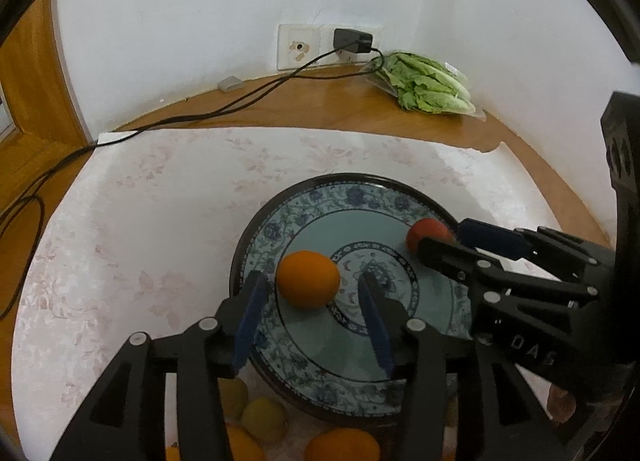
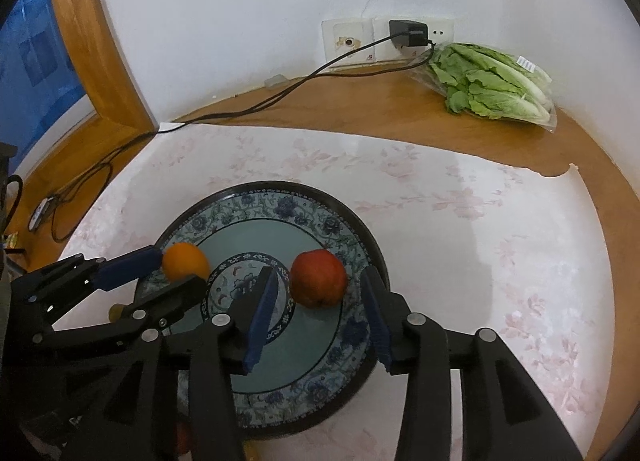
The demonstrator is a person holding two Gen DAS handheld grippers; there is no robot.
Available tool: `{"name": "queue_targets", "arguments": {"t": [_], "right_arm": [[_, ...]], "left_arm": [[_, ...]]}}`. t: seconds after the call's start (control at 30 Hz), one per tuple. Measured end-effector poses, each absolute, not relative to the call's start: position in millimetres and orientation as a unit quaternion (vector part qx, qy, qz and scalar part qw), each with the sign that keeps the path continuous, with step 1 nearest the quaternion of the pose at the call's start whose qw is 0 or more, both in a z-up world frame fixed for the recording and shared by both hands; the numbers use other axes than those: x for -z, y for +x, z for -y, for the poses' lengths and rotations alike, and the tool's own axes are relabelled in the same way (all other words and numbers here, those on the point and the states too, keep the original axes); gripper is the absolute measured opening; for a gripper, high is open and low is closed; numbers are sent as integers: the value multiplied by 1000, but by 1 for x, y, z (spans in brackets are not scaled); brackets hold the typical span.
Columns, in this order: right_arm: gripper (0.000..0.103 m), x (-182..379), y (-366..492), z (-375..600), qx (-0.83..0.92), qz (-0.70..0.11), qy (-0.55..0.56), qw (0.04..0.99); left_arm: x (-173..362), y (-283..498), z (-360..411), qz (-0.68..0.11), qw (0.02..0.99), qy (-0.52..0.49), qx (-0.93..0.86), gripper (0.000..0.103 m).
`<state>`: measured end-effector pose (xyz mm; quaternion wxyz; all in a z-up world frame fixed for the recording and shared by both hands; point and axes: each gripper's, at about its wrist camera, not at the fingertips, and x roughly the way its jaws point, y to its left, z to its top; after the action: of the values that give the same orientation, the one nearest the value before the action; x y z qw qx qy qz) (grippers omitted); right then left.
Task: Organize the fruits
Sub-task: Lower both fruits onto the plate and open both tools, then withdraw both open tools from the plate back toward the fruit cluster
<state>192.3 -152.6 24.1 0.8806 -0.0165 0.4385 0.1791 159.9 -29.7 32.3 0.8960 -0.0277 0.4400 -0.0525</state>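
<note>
My left gripper (image 1: 312, 289) is let go, with the orange (image 1: 308, 279) loose between its fingers on the plate (image 1: 352, 189). My right gripper (image 2: 320, 293) is let go around the apple (image 2: 319, 278), also on the plate. Both fruits look round, firm and rolly, so I'd hold them at the widest middle.

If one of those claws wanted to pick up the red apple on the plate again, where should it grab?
Across the widest middle of the apple, one pad on each side, coming down from the near side as the right gripper already sits. It is round, so gripping high or low would probably slip.
</note>
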Motion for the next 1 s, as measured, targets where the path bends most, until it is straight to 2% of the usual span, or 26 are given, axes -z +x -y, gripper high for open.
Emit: {"name": "queue_targets", "arguments": {"t": [0.23,1.0], "right_arm": [[49,-37,179,160,-180,-428,-8,885],[51,-74,108,172,-199,-411,9,889]], "left_arm": [[-46,147,30,-432,900,-25,56,62],[-81,84,4,-418,907,-32,36,64]]}}
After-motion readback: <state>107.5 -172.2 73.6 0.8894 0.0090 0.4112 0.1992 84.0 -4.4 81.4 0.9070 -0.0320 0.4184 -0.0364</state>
